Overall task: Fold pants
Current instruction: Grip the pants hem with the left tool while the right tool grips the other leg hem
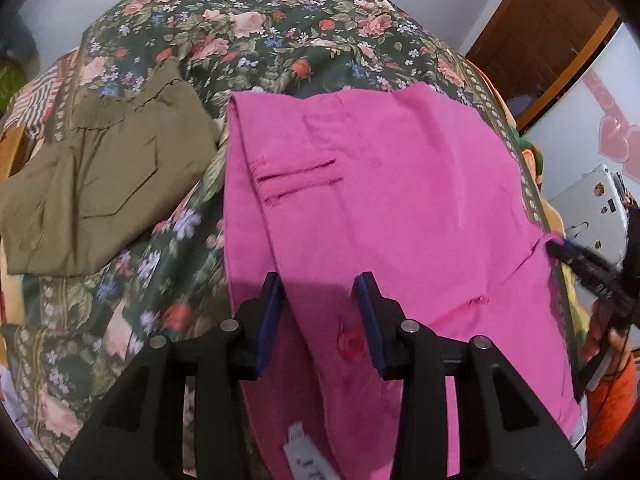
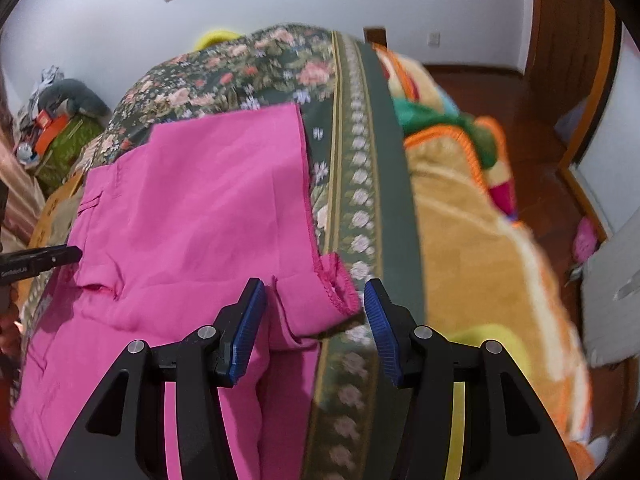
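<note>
My left gripper [image 1: 322, 312] and right gripper [image 2: 314, 320] both gape wide, holding nothing. The bright pink cotton pants [image 1: 380, 184] lie folded on the floral bedspread [image 1: 248, 28], their hem at its right edge.

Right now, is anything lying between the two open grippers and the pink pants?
Nothing visible is. The left gripper hangs open over the pink pants, and the right gripper is open around their hem corner. The olive pants lie apart, to the side.

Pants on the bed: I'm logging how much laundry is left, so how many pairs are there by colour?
Pink pants: 1, spread on the floral bedspread, with both open tongs, left and right, over them.
Olive-green pants: 1, folded, lying to the left.
Total: 2 pairs.
</note>
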The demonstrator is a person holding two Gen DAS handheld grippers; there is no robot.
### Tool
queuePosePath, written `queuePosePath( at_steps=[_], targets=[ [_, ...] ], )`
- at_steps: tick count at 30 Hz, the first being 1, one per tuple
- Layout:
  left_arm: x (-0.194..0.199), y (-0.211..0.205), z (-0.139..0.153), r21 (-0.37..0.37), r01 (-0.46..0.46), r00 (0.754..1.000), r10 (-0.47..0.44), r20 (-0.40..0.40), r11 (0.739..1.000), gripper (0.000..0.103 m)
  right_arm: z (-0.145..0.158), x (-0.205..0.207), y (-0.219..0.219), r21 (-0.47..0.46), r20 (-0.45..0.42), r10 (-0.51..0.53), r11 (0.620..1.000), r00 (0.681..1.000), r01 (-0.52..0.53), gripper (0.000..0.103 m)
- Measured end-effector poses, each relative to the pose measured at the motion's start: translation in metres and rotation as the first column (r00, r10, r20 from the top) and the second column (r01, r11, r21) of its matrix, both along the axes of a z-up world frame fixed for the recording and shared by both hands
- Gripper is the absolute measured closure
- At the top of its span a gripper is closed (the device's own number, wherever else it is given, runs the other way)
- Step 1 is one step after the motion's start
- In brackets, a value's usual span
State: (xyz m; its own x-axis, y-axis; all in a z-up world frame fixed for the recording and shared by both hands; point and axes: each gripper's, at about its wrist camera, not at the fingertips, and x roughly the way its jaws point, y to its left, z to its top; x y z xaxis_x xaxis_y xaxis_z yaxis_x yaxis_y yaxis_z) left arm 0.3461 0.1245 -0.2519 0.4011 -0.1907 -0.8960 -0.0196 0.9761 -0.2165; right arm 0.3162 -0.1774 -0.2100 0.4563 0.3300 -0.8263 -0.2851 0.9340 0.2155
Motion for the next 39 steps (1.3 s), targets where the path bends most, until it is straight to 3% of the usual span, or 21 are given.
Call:
queuePosePath(
  at_steps=[2, 4, 7, 14, 17, 20, 23, 25, 31, 32, 34, 36, 39],
  targets=[
    [0.006, 0.001, 0.0, 0.01, -0.036, 0.999, 0.036, 0.017, 0.999, 0.07, -0.009, 0.003, 0.001, 0.021, -0.024, -0.011, 1.0, 1.0, 0.011, 0.058],
    [0.009, -0.001, -0.001, 0.028, -0.05, 0.998, 0.049, 0.038, 0.998, 0.083, -0.012, 0.001, 0.002, 0.033, -0.011, -0.018, 0.999, 1.0, 0.018, 0.074],
    [0.011, -0.002, 0.0, 0.071, -0.065, 0.996, 0.061, 0.062, 0.995, 0.089, -0.011, -0.001, 0.007, -0.002, 0.008, -0.014, 1.0, 1.0, 0.014, 0.092],
    [0.006, 0.011, 0.001, 0.194, -0.17, 0.982, 0.149, 0.115, 0.966, 0.097, -0.014, -0.002, 0.014, -0.095, 0.034, 0.05, 0.994, 0.998, -0.047, 0.093],
    [0.007, 0.016, -0.009, 0.156, -0.146, 0.988, 0.136, 0.068, 0.977, 0.097, -0.015, -0.002, 0.015, -0.112, 0.036, 0.053, 0.992, 0.998, -0.049, 0.093],
    [0.002, 0.014, -0.003, 0.195, -0.118, 0.992, 0.105, 0.075, 0.974, 0.091, -0.013, -0.001, 0.017, -0.138, 0.028, 0.072, 0.988, 0.997, -0.068, 0.092],
    [-0.004, 0.025, 0.008, 0.163, -0.126, 0.99, 0.115, 0.076, 0.979, 0.081, -0.007, 0.0, 0.017, -0.174, 0.01, 0.073, 0.982, 0.997, -0.07, 0.082],
    [-0.006, 0.034, 0.016, 0.141, -0.136, 0.988, 0.125, 0.086, 0.981, 0.066, -0.002, 0.0, 0.013, -0.201, 0.0, 0.072, 0.977, 0.997, -0.07, 0.068],
    [-0.003, 0.058, 0.041, 0.15, -0.172, 0.977, 0.15, 0.149, 0.974, 0.049, 0.029, 0.002, 0.001, -0.199, 0.069, 0.066, 0.979, 0.995, -0.051, 0.052],
    [0.002, 0.061, 0.045, 0.15, -0.177, 0.975, 0.153, 0.158, 0.973, 0.047, 0.034, 0.004, 0.001, -0.198, 0.084, 0.066, 0.979, 0.994, -0.048, 0.048],
    [0.011, 0.064, 0.047, 0.145, -0.177, 0.975, 0.153, 0.162, 0.974, 0.045, 0.044, 0.01, 0.003, -0.197, 0.117, 0.067, 0.979, 0.991, -0.043, 0.029],
    [0.023, 0.067, 0.046, 0.131, -0.171, 0.976, 0.15, 0.159, 0.977, 0.045, 0.052, 0.02, 0.009, -0.201, 0.162, 0.072, 0.979, 0.984, -0.038, 0.022],
    [0.04, 0.069, 0.042, 0.124, -0.166, 0.977, 0.146, 0.153, 0.978, 0.045, 0.055, 0.037, 0.024, -0.196, 0.187, 0.093, 0.979, 0.978, -0.056, 0.022]
  ],
)
